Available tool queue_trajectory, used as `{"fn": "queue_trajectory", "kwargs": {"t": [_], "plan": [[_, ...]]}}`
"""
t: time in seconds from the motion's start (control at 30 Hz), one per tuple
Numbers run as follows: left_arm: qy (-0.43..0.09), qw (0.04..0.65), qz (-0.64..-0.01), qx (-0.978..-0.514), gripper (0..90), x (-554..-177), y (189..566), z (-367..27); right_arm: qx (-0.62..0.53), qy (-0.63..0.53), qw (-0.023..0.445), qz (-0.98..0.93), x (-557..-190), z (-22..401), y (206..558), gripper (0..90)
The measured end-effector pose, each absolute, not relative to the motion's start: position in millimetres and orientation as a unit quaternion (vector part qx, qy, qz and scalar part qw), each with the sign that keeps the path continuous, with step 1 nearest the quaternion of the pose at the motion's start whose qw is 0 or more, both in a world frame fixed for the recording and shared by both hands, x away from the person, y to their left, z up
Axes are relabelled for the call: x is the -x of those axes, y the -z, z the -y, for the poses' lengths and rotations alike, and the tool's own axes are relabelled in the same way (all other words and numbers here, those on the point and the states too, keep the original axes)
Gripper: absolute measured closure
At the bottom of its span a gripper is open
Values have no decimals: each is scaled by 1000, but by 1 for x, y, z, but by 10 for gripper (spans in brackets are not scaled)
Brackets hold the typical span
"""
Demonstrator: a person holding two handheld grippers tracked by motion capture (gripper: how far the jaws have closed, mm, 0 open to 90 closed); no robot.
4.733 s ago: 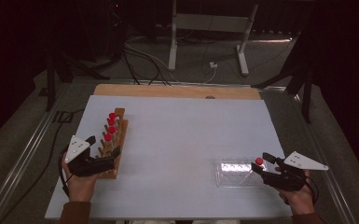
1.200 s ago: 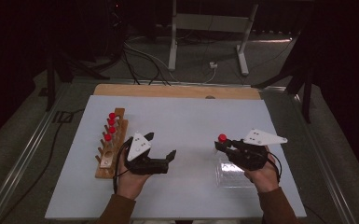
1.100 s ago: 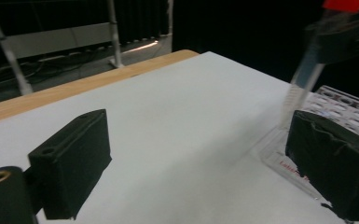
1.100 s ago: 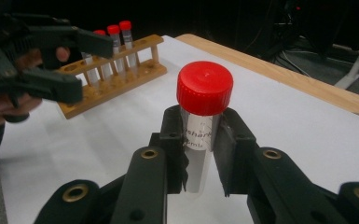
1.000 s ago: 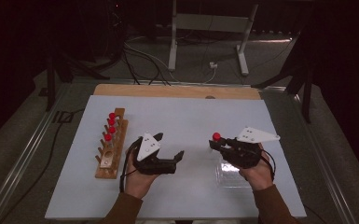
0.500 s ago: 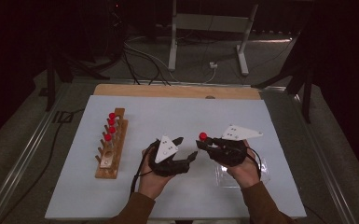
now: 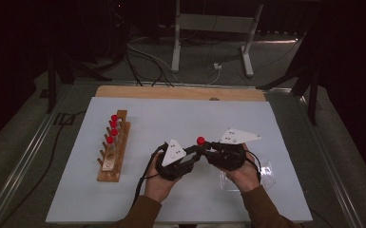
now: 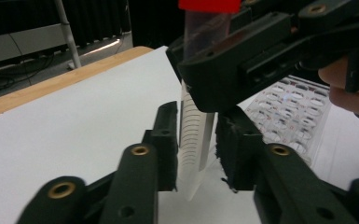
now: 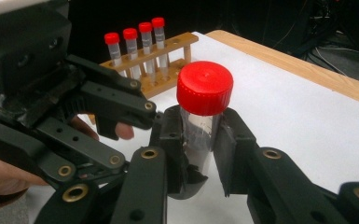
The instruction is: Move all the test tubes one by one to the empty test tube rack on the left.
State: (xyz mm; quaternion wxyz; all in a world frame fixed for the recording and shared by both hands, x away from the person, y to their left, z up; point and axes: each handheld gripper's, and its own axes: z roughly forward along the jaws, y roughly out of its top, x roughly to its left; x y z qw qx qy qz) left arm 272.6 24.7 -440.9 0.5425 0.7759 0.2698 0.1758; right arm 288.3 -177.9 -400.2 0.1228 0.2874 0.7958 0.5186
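A clear test tube with a red cap (image 7: pixel 200 140) stands upright above the middle of the white table (image 7: pixel 180 118), held between both grippers. My right gripper (image 9: pixel 200 140) is shut on the tube (image 9: pixel 204 126) just below its cap. My left gripper (image 8: pixel 196 140) comes in from the left. Its jaws have just been closing, and its pads now press on the lower, graduated part of the tube (image 8: pixel 193 172). In the high view the left gripper (image 7: pixel 196 156) and right gripper (image 7: pixel 204 148) meet tip to tip.
A wooden rack (image 7: pixel 110 164) with several red-capped tubes (image 7: pixel 113 128) stands at the left, with bare holes at its near end. A clear plastic tray (image 7: pixel 266 172) lies under the right hand. A wooden strip (image 7: pixel 180 92) edges the far side of the table.
Both hands have come together at the table's middle, the right one carrying the tube leftward. The left gripper's jaws have closed on the tube's lower part.
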Motion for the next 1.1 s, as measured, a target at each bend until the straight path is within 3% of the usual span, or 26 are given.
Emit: {"fn": "queue_trajectory", "kwargs": {"t": [0.17, 0.63, 0.9, 1.1], "plan": [[-176, 543, -267, -776, 756, -272, 441, -26, -283, -520, 120, -797, -288, 179, 400, 721], [-181, 544, -297, -764, 757, -276, 441, -44, -313, -533, 133, -775, -289, 201, 397, 164], [-190, 548, -311, -753, 757, -274, 437, -65, -334, -519, 156, -771, -291, 219, 402, 35], [-199, 552, -325, -742, 757, -273, 434, -84, -348, -514, 172, -765, -292, 235, 403, 9]]}}
